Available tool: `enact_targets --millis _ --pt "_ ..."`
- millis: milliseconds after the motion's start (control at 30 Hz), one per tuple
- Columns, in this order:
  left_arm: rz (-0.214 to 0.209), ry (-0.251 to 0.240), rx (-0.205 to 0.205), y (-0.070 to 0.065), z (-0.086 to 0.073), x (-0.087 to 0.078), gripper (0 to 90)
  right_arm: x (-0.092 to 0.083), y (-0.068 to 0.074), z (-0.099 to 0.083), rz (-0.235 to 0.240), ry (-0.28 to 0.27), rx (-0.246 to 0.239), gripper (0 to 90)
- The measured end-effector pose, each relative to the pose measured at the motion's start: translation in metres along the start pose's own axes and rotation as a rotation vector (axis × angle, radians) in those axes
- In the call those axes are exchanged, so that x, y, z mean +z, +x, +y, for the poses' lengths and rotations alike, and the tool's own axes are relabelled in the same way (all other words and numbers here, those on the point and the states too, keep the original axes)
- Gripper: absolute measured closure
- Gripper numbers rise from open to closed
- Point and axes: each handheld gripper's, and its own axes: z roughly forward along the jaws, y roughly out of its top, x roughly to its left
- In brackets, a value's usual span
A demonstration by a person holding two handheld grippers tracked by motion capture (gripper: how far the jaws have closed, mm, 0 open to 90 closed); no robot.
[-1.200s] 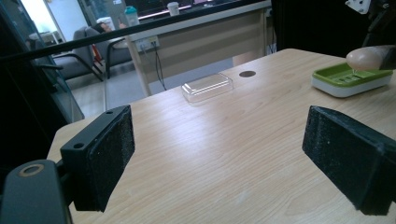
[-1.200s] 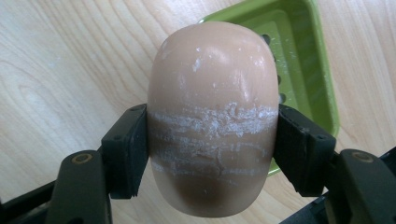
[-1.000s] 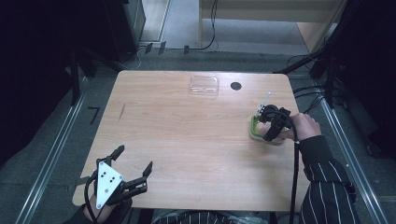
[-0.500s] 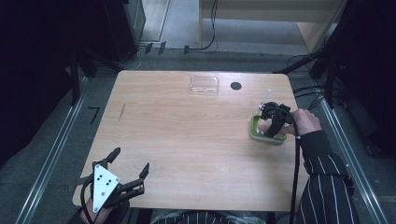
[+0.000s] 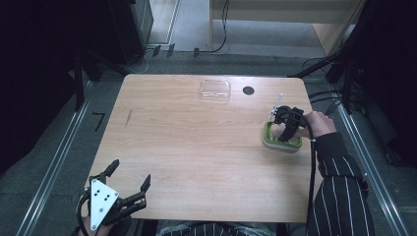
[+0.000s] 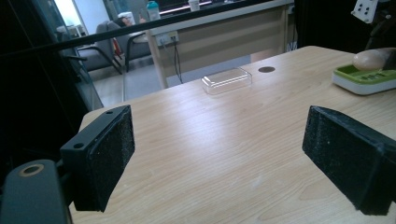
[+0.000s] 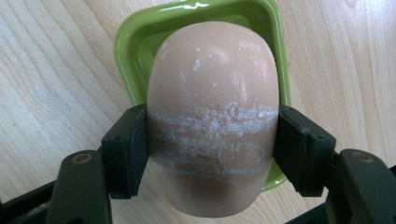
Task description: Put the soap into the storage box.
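A peach-coloured bar of soap (image 7: 212,112), scuffed white across its middle, sits between the pads of my right gripper (image 7: 212,149), which is shut on it. The soap hangs over a green soap dish (image 7: 135,51) with a white base (image 5: 281,141) at the table's right edge. In the high view my right gripper (image 5: 285,125) points down onto that dish. My left gripper (image 5: 129,183) rests at the table's near left corner, jaws open with nothing between its pads (image 6: 105,154). From there the soap (image 6: 373,59) and dish (image 6: 362,80) show far right.
A clear plastic lid or box (image 5: 215,90) lies at the far middle of the wooden table (image 5: 196,147), with a dark cable hole (image 5: 248,90) beside it. A cable trails from the right gripper down past the striped sleeve (image 5: 339,187).
My right gripper has shifted slightly towards me and lower with the soap, settling over the green dish. The left gripper has stayed at the near left corner.
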Motion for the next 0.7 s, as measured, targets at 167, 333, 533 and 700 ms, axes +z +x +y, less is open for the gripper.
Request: enact_targets --millis 167,333,533,700 --pt "0.014 0.001 -0.002 0.001 -0.001 -0.004 9.6 0.006 -0.003 0.001 -0.001 0.004 -0.017 34.1" --pt "0.031 0.000 -0.013 0.003 -0.003 -0.009 9.6 0.011 -0.005 0.005 0.006 0.012 -0.049 34.1" --pt "0.041 0.003 -0.011 0.003 -0.003 -0.012 9.6 0.016 -0.006 0.007 0.017 0.012 -0.087 34.1" --pt "0.044 0.003 -0.011 0.003 -0.004 -0.013 9.6 0.016 -0.006 0.007 0.026 0.004 -0.103 34.1"
